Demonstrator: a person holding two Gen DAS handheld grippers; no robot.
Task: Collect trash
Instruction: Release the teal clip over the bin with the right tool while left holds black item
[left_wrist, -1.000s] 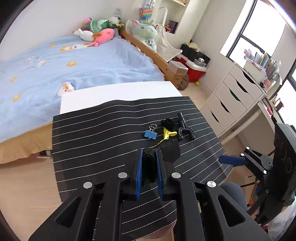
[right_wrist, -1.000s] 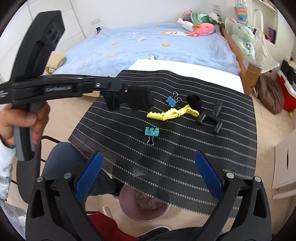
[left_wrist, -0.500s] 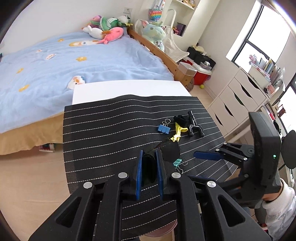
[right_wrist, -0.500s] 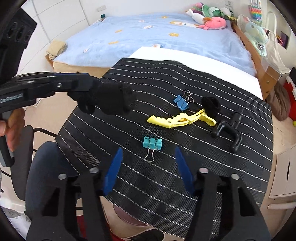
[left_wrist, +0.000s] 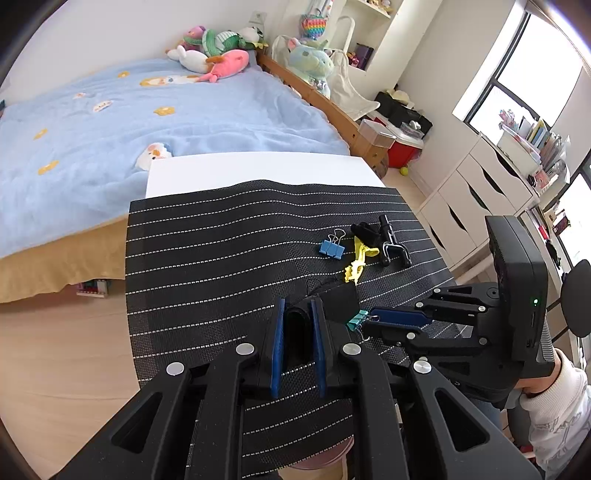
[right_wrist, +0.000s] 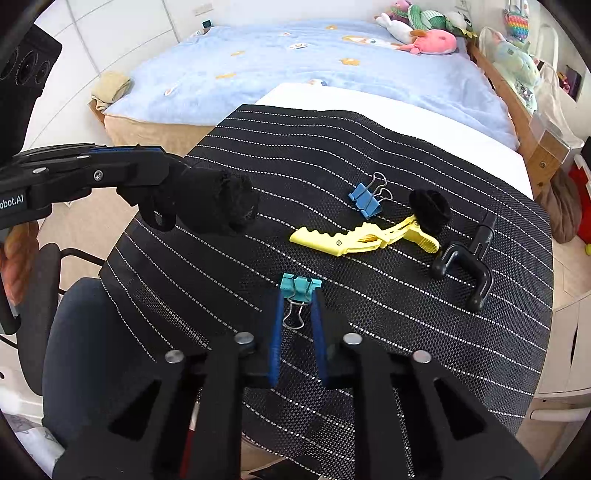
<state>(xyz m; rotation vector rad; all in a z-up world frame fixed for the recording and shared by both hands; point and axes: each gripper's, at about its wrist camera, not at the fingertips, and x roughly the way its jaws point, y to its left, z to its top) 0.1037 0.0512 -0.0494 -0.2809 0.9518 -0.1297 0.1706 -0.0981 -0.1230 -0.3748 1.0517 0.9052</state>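
Striped black mat (right_wrist: 369, 147), bedroom bkgd: right gripper (right_wrist: 295, 302) pinching teal binder clip (right_wrist: 300, 286) by wire handles—may swing/slip; left gripper (left_wrist: 297, 314) clamps black wad (left_wrist: 340, 299).

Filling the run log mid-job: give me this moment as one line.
left gripper: shut on black fabric wad, lifted | right gripper: closed around teal binder clip wire handles on striped mat | blue binder clip, yellow clip: untouched
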